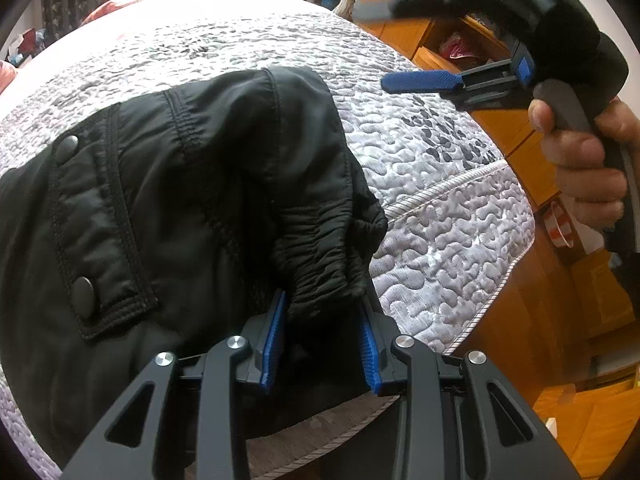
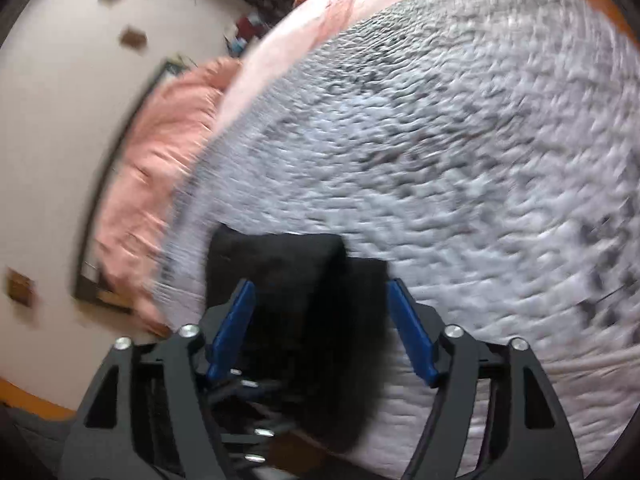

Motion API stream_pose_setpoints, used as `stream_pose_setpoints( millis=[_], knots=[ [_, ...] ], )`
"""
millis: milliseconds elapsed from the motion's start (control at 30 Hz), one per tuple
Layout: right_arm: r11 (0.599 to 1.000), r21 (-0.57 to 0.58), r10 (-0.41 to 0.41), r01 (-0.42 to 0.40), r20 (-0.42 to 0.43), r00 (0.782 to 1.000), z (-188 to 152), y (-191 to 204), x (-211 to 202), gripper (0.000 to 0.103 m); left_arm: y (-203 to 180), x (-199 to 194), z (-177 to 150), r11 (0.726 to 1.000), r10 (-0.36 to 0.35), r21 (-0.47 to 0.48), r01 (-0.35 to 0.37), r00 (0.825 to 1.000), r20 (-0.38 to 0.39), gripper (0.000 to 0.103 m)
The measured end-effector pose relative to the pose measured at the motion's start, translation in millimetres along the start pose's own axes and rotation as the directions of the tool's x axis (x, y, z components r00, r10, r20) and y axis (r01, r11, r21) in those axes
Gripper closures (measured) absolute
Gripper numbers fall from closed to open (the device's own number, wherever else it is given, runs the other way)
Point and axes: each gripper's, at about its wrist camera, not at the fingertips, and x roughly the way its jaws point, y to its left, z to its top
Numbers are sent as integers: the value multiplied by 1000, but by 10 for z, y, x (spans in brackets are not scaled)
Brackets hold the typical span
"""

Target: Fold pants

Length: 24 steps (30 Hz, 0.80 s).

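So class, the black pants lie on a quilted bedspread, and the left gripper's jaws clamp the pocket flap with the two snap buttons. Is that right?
Not quite. The left gripper clamps the gathered elastic cuff, not the pocket flap, which lies free to the left. The left wrist view shows it. The black pants do lie on the quilted bedspread.

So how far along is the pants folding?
Partway, by the look of it. Done: the black pants lie doubled over on the quilt, a snap pocket on top. In hand: the left gripper pinches the bunched elastic edge; the right gripper is open, with only the far pants seen between its fingers. Left: probably laying that edge down and smoothing, perhaps one more fold.
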Motion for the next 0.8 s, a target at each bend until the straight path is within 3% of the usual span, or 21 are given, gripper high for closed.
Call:
stream_pose_setpoints(
  millis=[67,267,367,433,533,633,800],
  knots=[
    [998,40,52,-51,-8,999,-13,-23,123,24,7,9,-5,1000,0,1,0,1000,3,69],
    [993,91,88,-82,-67,994,-9,-72,617,24,31,8,-40,1000,-12,2,12,1000,16,69],
    [989,98,123,-115,-81,989,-37,-57,757,38,64,-12,-44,999,-31,-5,31,999,24,69],
    [988,97,128,-117,-114,985,-48,-39,862,56,78,-22,-49,999,-35,-5,35,999,23,69],
    [992,84,107,-97,-119,987,-52,14,898,67,107,-38,-54,999,-38,-11,38,999,24,69],
    [996,63,63,-56,-117,991,-64,97,890,76,139,-81,-69,998,-54,-24,55,998,30,69],
    [999,36,0,4,-108,994,-77,222,879,80,232,-289,-107,990,-119,-69,123,991,59,67]
  ],
)
